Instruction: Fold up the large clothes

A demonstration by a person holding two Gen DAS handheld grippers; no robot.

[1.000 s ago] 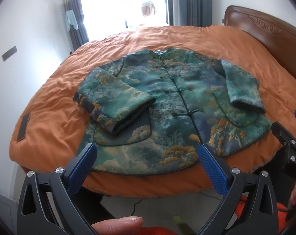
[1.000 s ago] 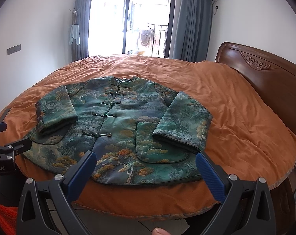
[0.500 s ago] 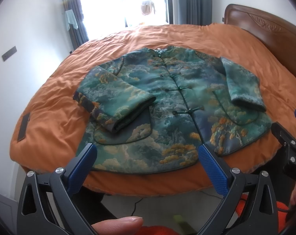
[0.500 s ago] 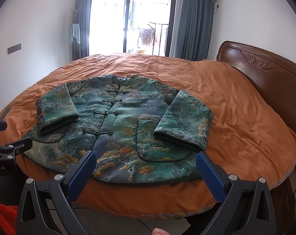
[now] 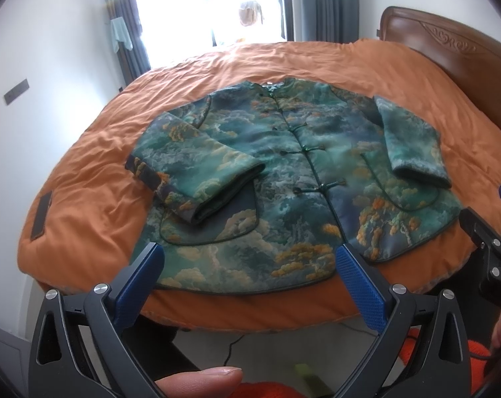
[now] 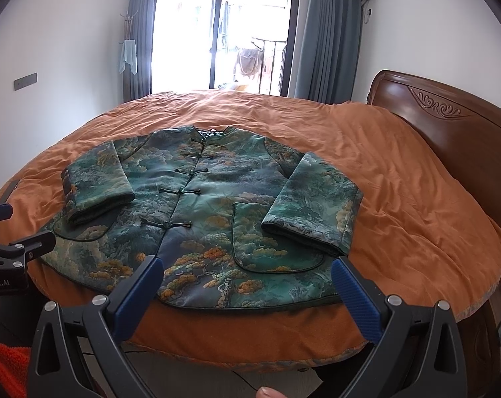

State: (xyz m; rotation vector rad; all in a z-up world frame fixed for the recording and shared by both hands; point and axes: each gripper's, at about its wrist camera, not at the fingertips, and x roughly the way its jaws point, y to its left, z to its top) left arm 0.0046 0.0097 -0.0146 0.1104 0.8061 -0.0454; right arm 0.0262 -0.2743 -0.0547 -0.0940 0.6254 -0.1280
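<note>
A green padded jacket (image 5: 283, 179) with cloud and orange tree print lies face up on the orange bed, knot buttons closed, hem toward me. It also shows in the right wrist view (image 6: 210, 212). Both sleeves are folded in over the front: the left sleeve (image 5: 190, 172) and the right sleeve (image 6: 313, 205). My left gripper (image 5: 247, 258) is open and empty, just short of the hem. My right gripper (image 6: 247, 272) is open and empty, above the hem near the right pocket.
The orange duvet (image 6: 399, 179) covers the whole bed. A wooden headboard (image 6: 449, 122) stands at the right. A window with grey curtains (image 6: 224, 33) is behind the bed. A white wall (image 5: 35, 99) runs along the left. The floor shows below the bed's near edge.
Both grippers have crept slightly closer to the jacket's hem. The jacket has not moved and both grippers stay open.
</note>
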